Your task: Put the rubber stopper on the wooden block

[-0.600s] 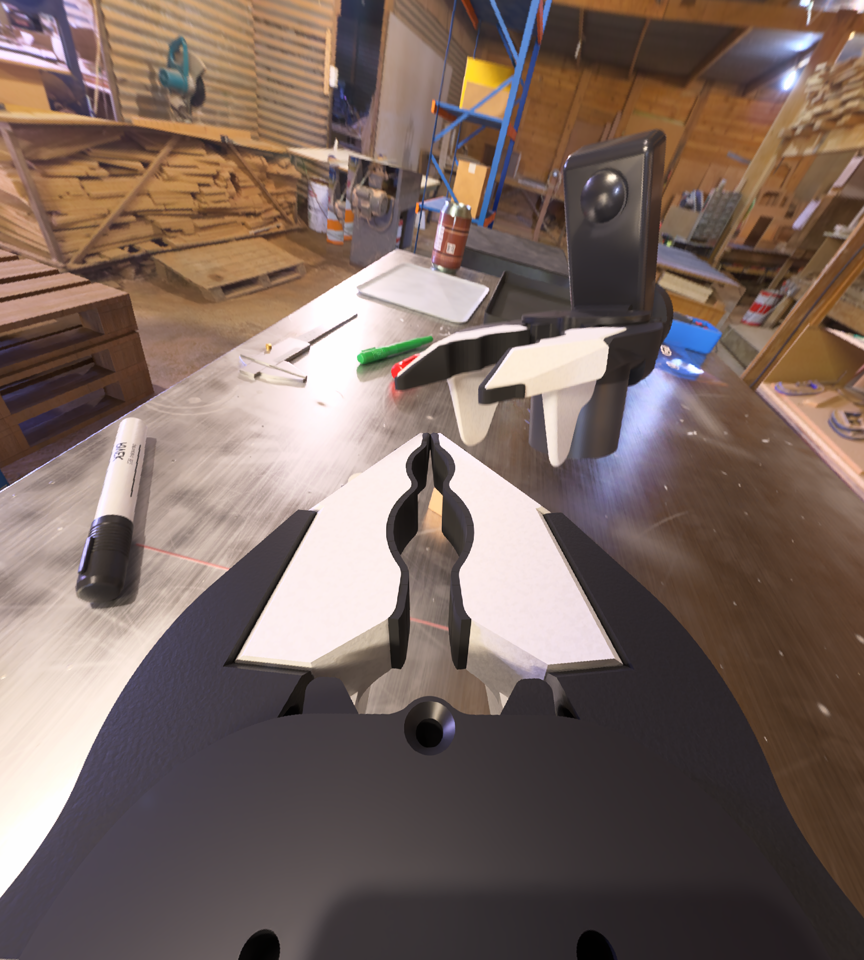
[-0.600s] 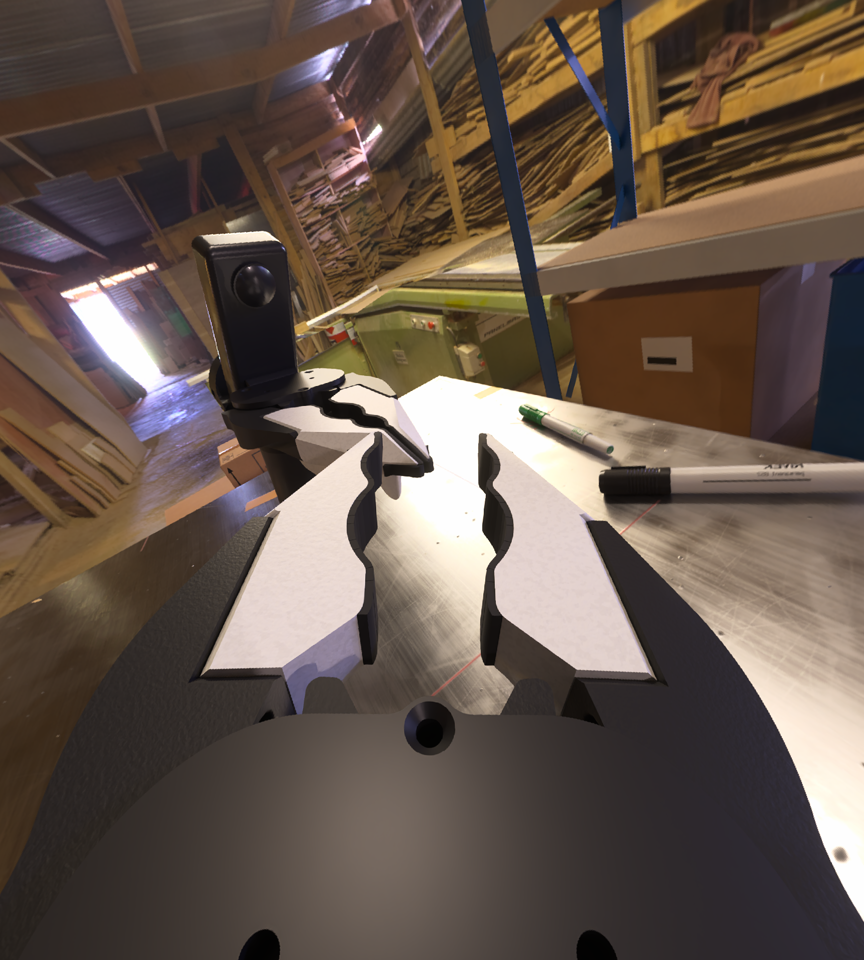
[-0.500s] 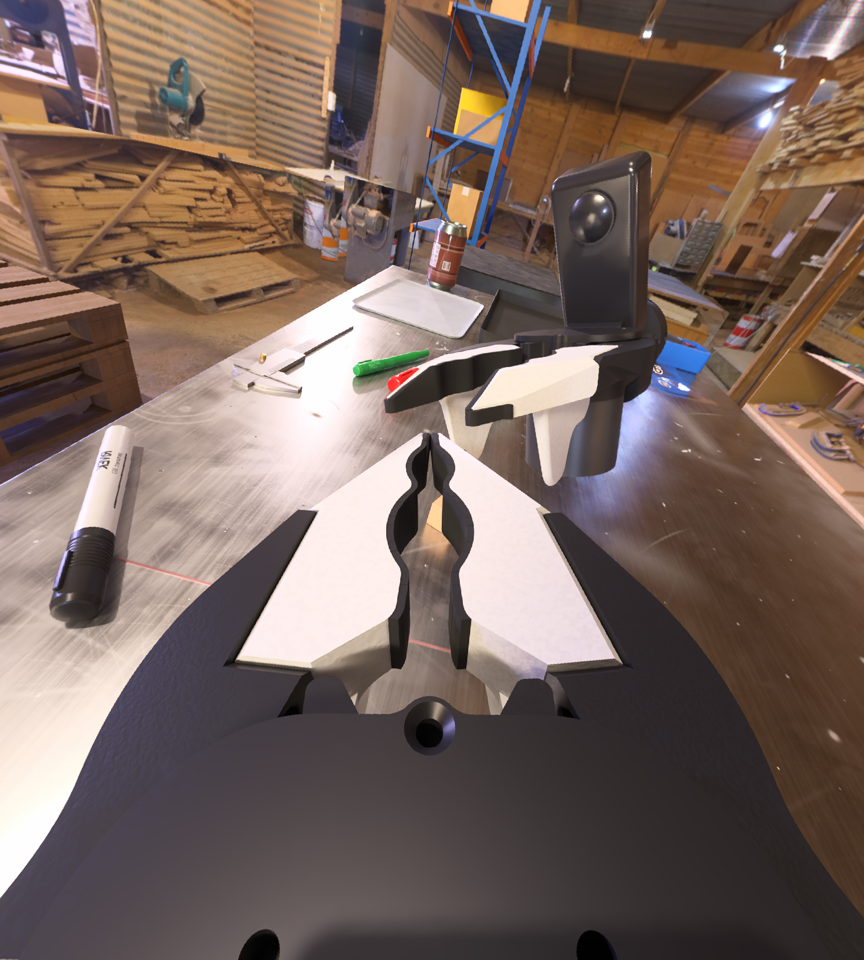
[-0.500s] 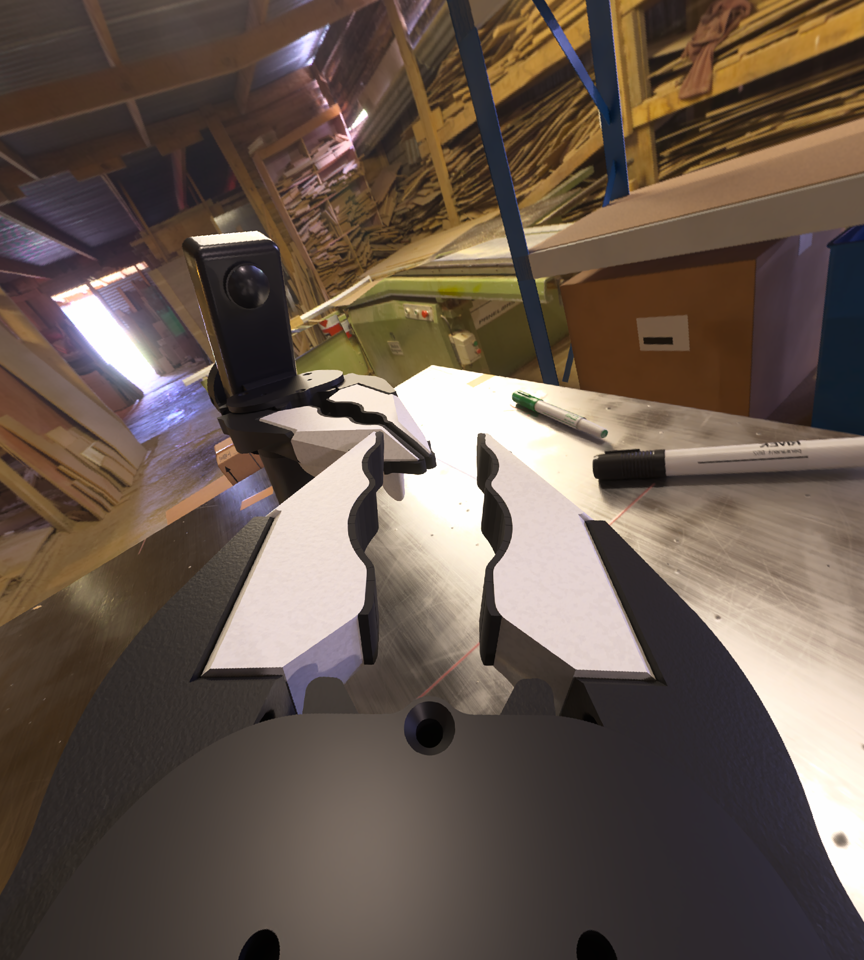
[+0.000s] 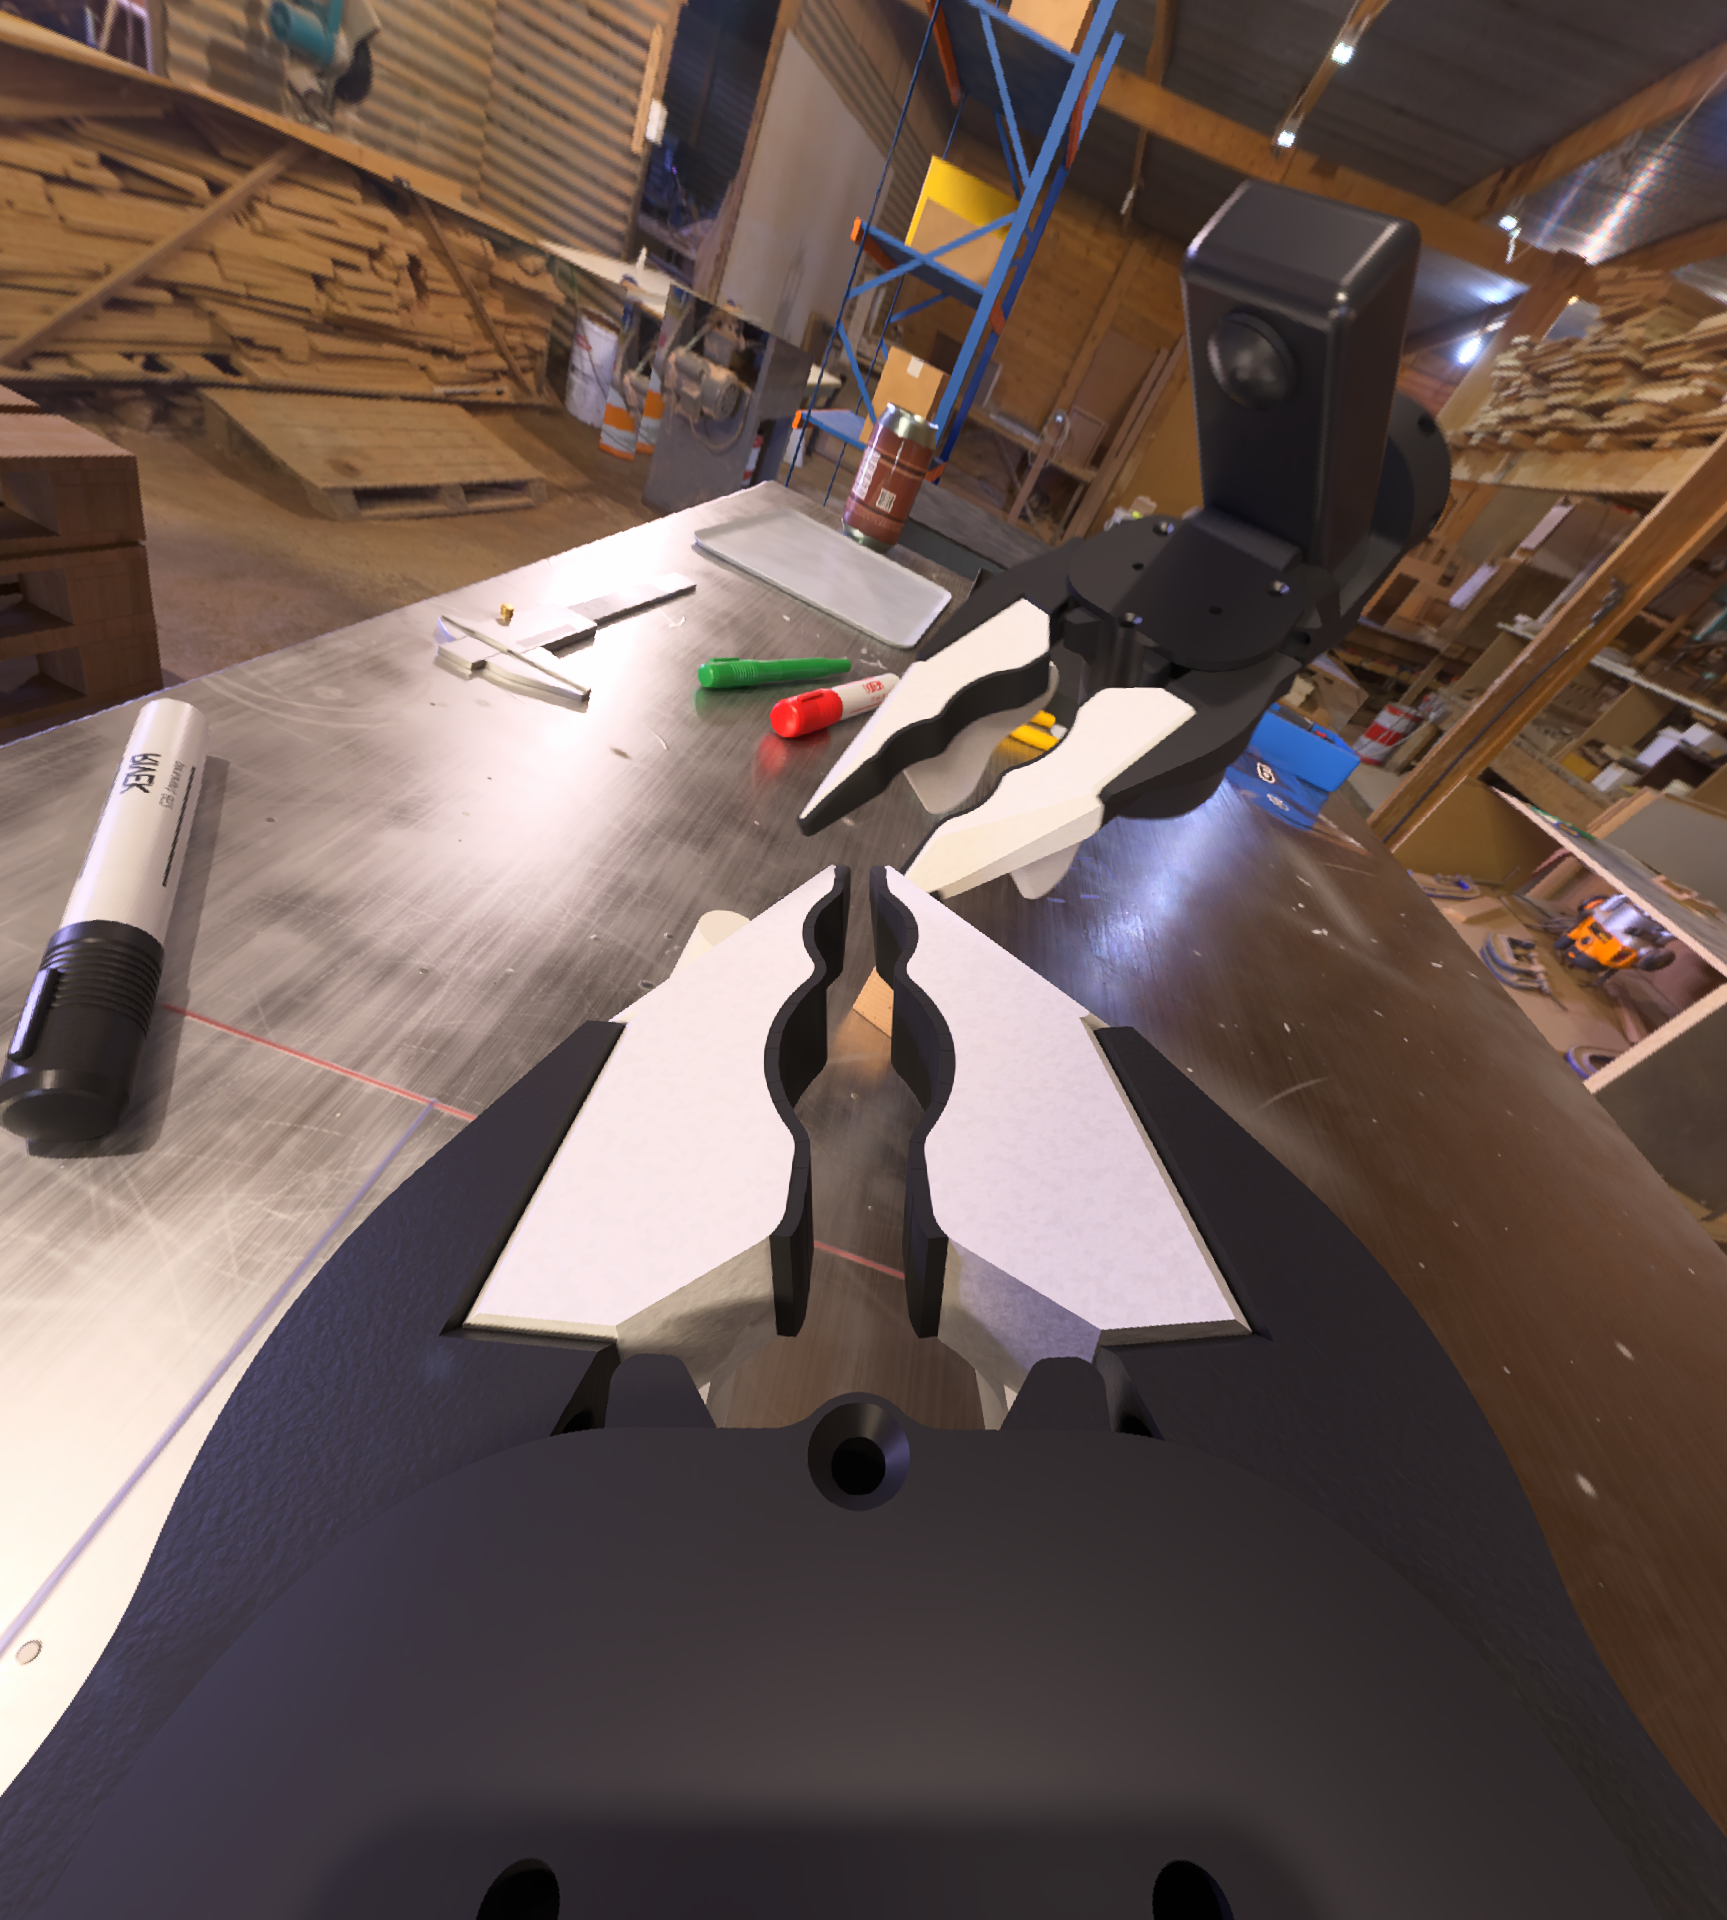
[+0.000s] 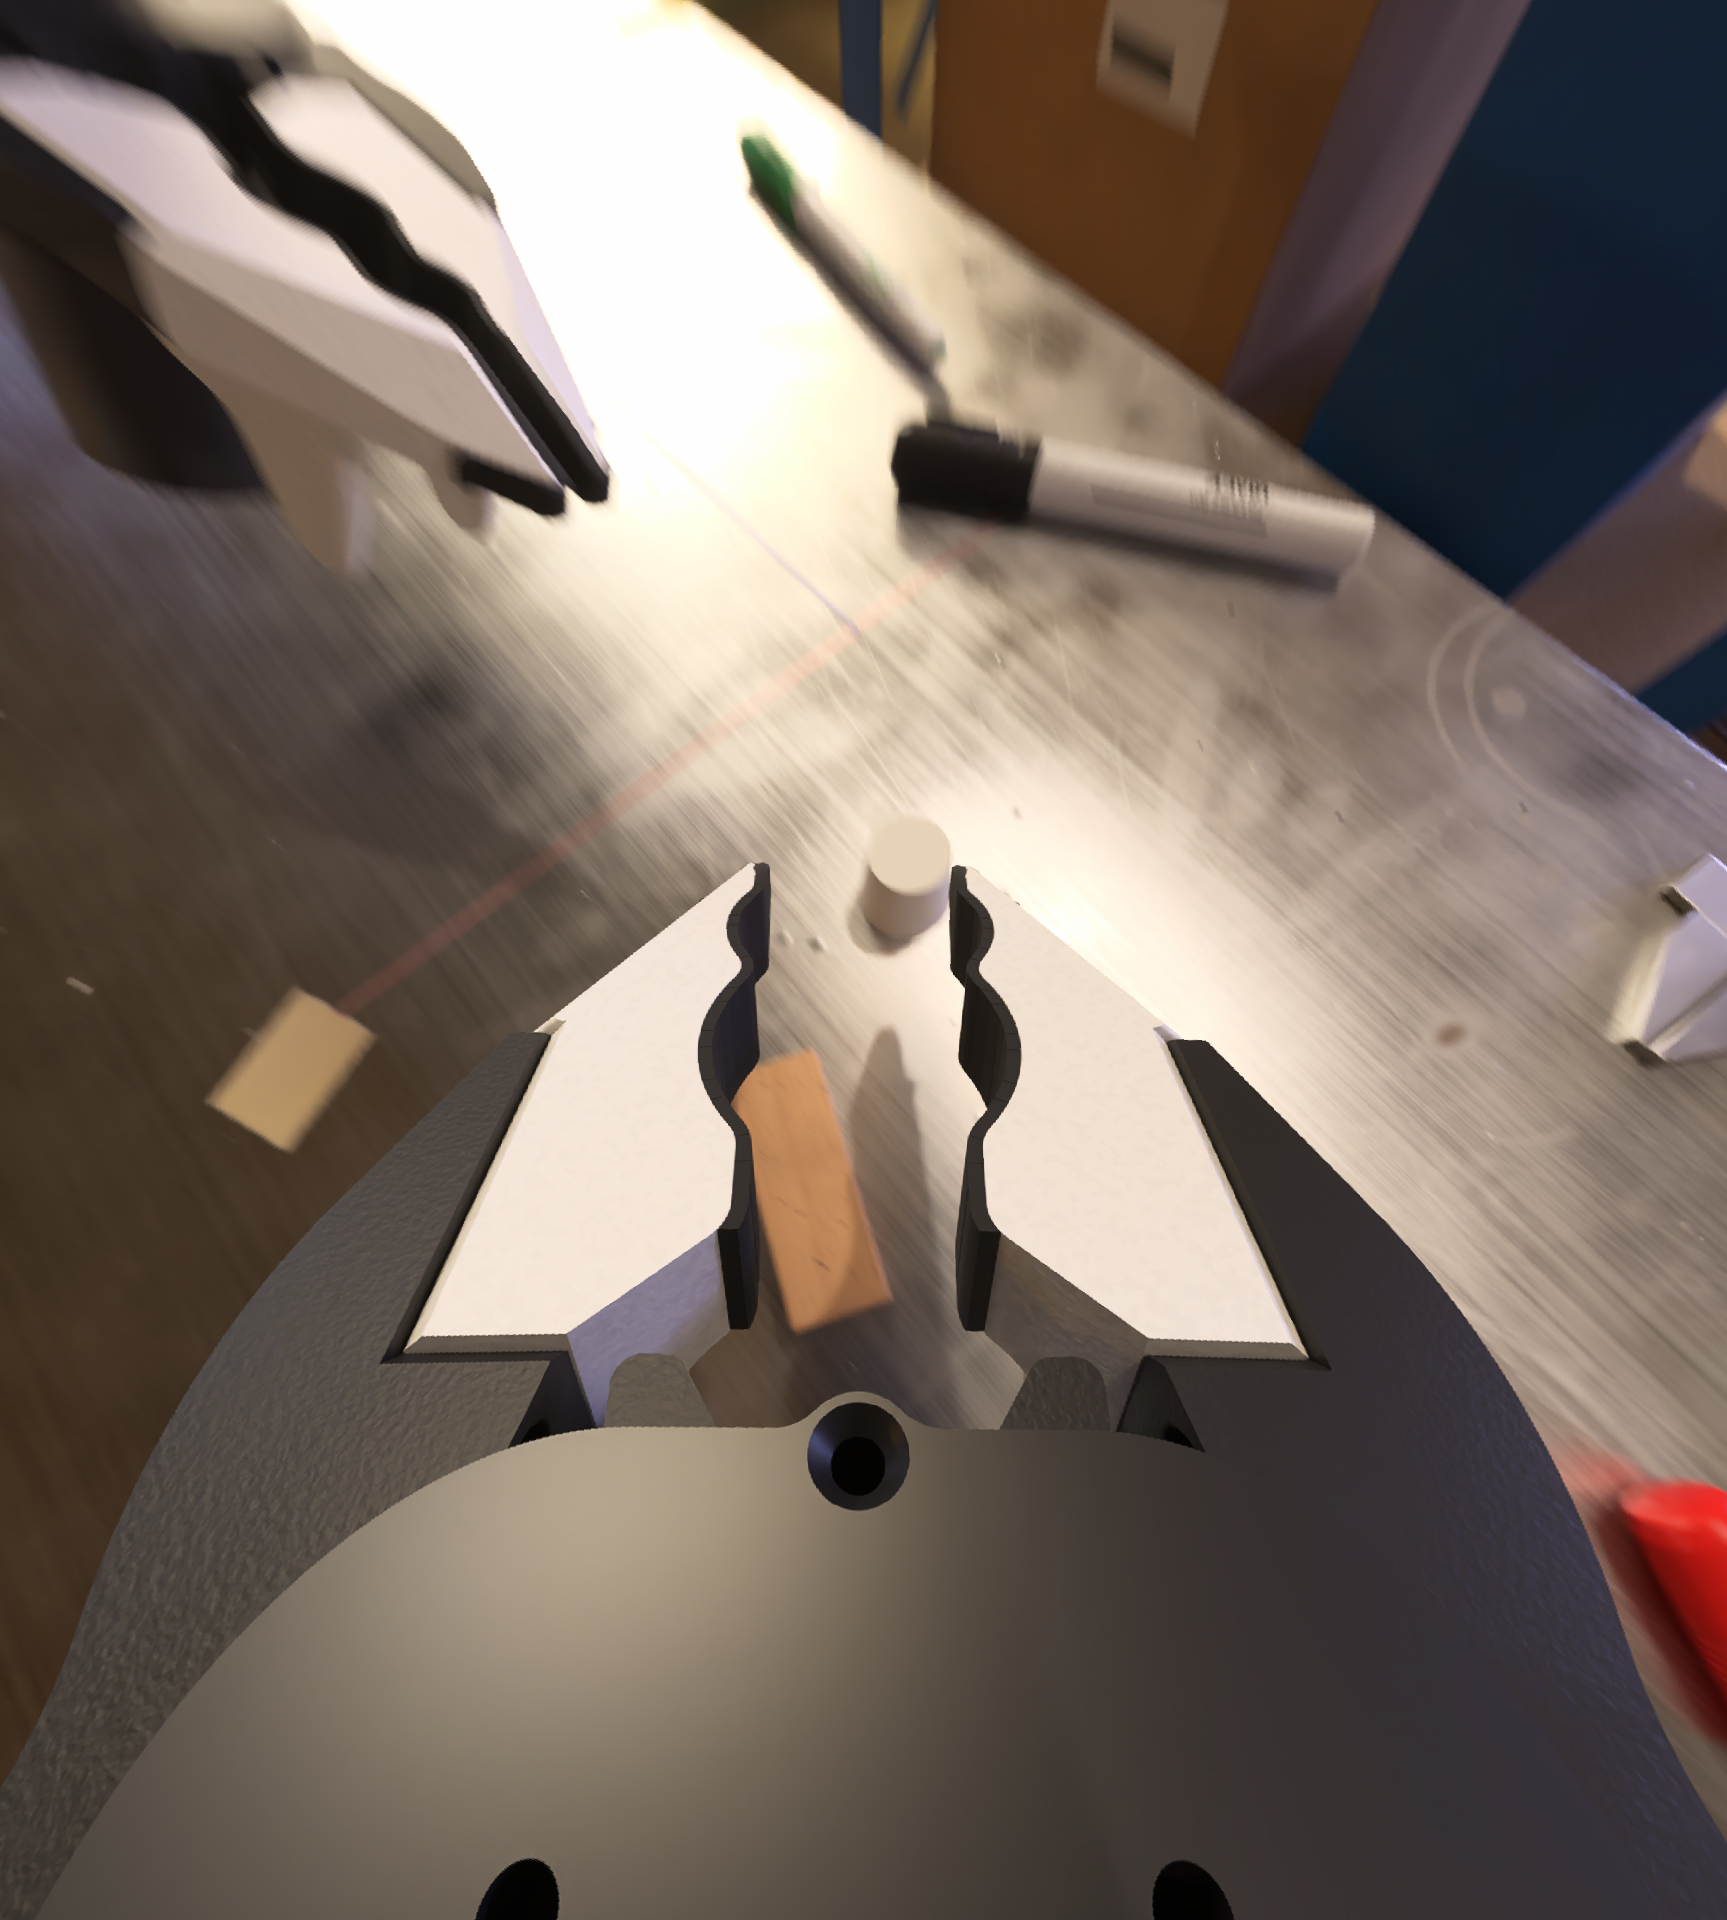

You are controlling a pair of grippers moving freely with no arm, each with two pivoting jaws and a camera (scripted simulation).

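The cream rubber stopper [image 6: 906, 878] stands upright on the metal tabletop, just beyond my right gripper's fingertips. The wooden block [image 6: 812, 1184] lies flat on the table below, seen in the gap between the right gripper's two fingers. My right gripper [image 6: 859, 881] is open and empty, tilted down over both. My left gripper [image 5: 859, 883] is shut and empty. In its view the block [image 5: 874, 1003] shows through its finger gap, the stopper [image 5: 719, 925] peeks out left of its fingers, and the right gripper [image 5: 869, 852] hovers just ahead. In the right wrist view the left gripper [image 6: 568, 488] is at upper left.
A black-capped marker [image 5: 100, 935] lies at the left, and a caliper [image 5: 516, 644], a green marker [image 5: 771, 670] and a red marker [image 5: 828, 707] lie farther off. A tray [image 5: 817, 566] and a can [image 5: 890, 478] stand at the back. A tan flat piece [image 6: 287, 1081] and a white object [image 6: 1721, 977] lie nearby.
My right gripper has pitched down from level and now looks onto the stopper and block. Its view is motion-blurred. My left gripper stays shut; its view has shifted slightly.
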